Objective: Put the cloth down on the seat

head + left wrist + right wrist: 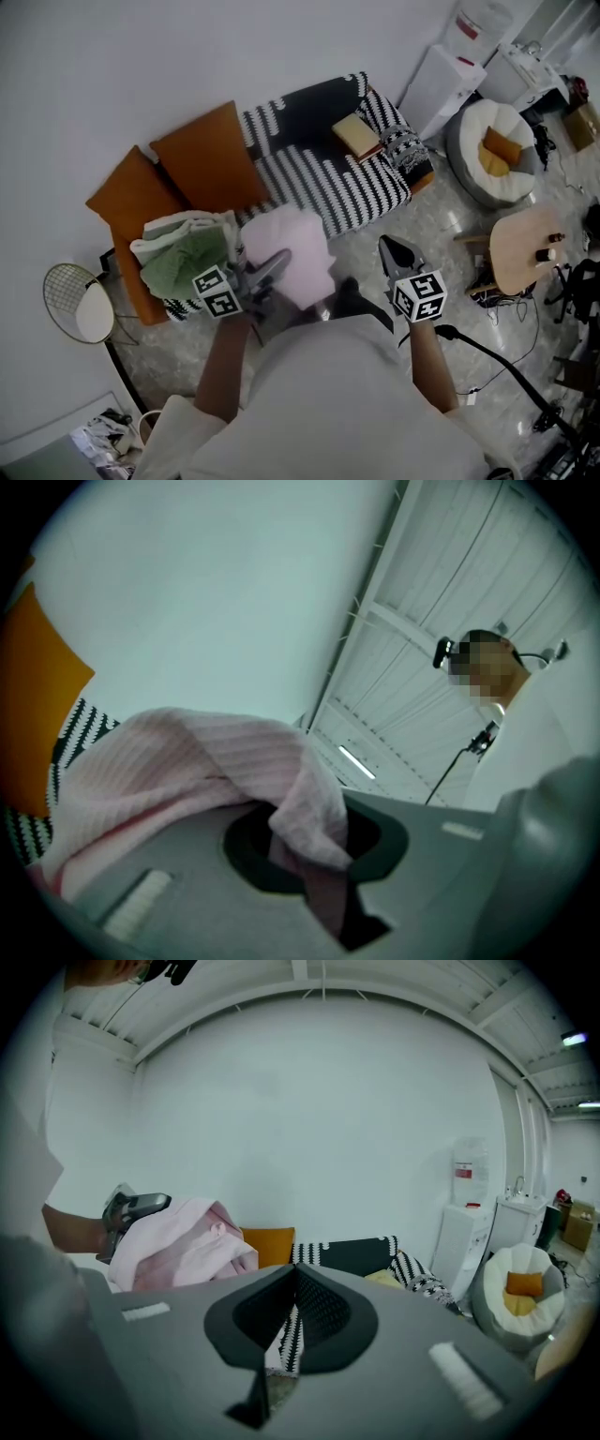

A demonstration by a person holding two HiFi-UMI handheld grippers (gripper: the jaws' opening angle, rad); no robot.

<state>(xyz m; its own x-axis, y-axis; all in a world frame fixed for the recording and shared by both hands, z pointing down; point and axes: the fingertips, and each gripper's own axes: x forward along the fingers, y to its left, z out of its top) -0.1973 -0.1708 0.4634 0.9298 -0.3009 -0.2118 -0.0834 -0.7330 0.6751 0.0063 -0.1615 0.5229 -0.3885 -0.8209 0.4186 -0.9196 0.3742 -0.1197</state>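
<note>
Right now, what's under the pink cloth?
The left gripper holds the pink cloth over the striped seat's front edge. The spot right beneath it is covered.

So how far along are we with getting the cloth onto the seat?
Done: the pink cloth is picked up, pinched in the left claw. In hand: it is held up clear of the striped seat, not yet on it. Left: lower it onto the seat and let go.

Middle of striped seat (328, 187) bare, folded towels (183, 248) crowding left end, orange cushions (202, 155) behind, tan object (356, 136) at right
</note>
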